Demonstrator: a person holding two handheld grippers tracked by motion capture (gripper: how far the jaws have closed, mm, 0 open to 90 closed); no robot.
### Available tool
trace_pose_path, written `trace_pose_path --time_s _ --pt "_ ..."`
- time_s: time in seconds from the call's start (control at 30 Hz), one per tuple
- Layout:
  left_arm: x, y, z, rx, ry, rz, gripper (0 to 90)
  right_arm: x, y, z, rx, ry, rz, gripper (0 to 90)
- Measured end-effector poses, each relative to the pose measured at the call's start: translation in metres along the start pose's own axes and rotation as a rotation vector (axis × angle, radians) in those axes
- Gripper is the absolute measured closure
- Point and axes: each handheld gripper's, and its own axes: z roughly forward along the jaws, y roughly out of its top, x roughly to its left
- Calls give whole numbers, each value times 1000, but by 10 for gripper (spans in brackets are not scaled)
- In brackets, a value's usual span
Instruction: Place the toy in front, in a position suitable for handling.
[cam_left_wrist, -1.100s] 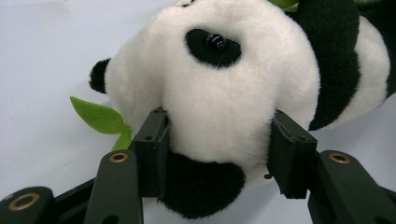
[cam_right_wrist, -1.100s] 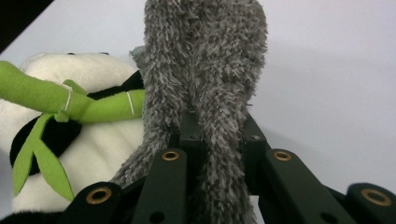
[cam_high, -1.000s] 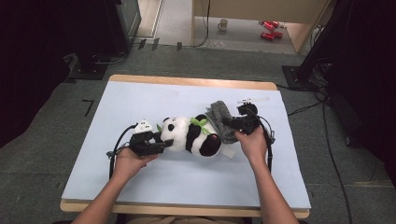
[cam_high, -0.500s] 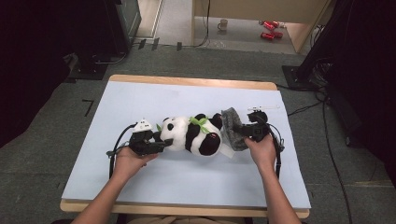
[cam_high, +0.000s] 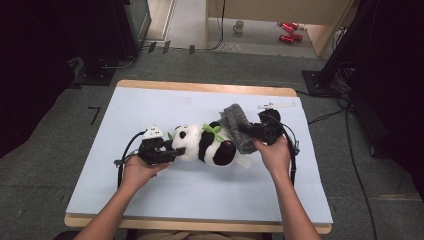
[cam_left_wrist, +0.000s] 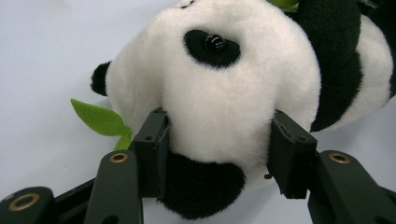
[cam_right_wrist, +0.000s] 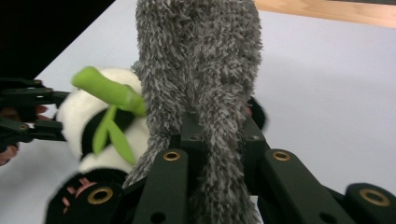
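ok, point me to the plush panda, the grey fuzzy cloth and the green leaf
plush panda (cam_high: 200, 145): high view, white belly, lying on the table.
grey fuzzy cloth (cam_right_wrist: 201, 60): right gripper view, upper part, above the jaws pinching it.
green leaf (cam_left_wrist: 95, 117): left gripper view, flat blade beside the panda's head.

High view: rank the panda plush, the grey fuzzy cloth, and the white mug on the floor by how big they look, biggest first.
1. Panda plush, lying on its side on the table.
2. Grey fuzzy cloth, held by the right gripper; part of it may be hidden.
3. White mug, smallest, but it stands farther from the camera, so its true size is unsure.
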Motion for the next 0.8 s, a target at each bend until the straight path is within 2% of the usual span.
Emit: trace_pose_path --time_s 0.07,0.2,0.3,0.4,0.8 --pt "-1 0 0 3 2 3 468 11 7 13 23 20 -26 781" --pt "-1 0 0 6 6 6 469 19 10 23 42 31 -47 781" --pt "-2 -1 1 7 11 11 469 24 9 33 87 24 -68 780" --pt "-3 -1 1 13 15 17 469 22 5 39 124 13 -69 779" --pt "-4 -3 2 26 19 13 473 12 -12 40 127 34 -63 778"
